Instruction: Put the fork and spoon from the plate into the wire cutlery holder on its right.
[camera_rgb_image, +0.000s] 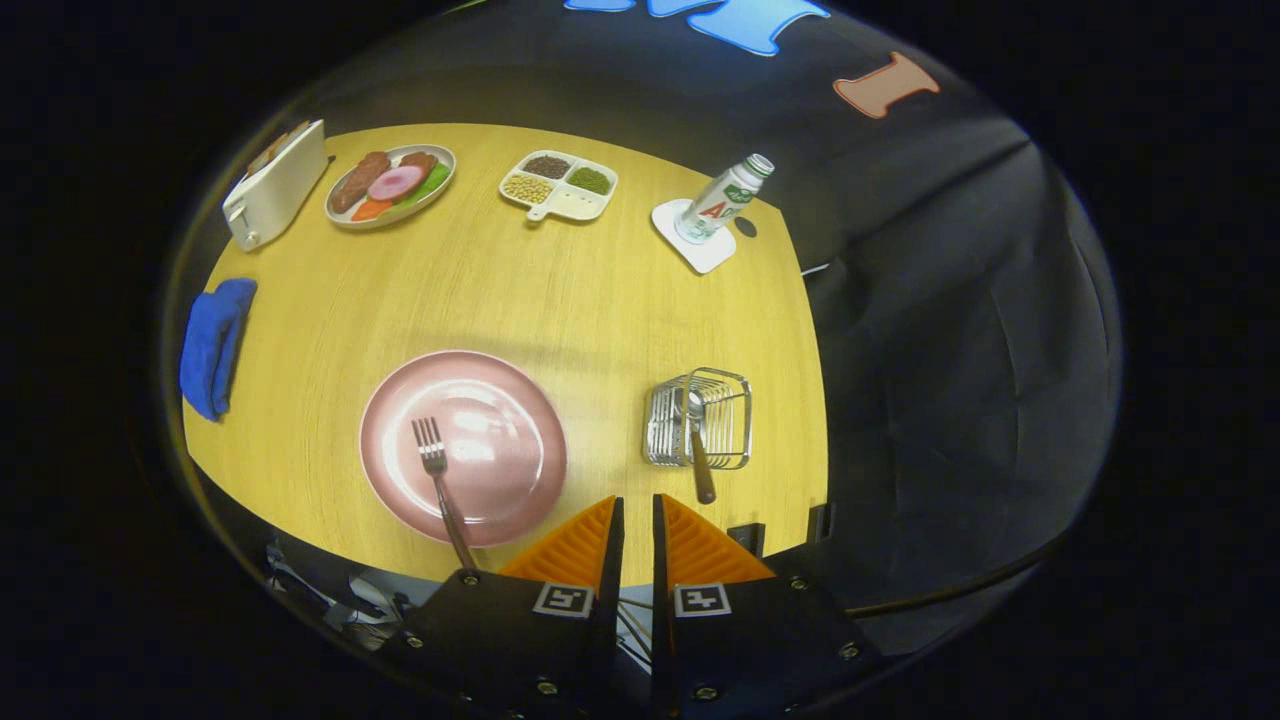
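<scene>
Tool (637, 525) narrow, empty, likely above the bench's near edge; fork (437, 470) lies ahead-left on plate (520, 400), handle toward the tool.

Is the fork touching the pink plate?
Touching. The gripper view shows the fork lying on the pink plate, handle over its near rim; gripper fingers are nearly closed, holding nothing.

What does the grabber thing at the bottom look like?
The gripper has two wedge-shaped fingers with ridged, ribbed faces, standing close together with only a narrow gap between them. Each finger sits on a dark, blocky mount held by small round screws. Each mount carries a square black-and-white marker tag. Thin wires run in the gap between the two mounts.
</scene>
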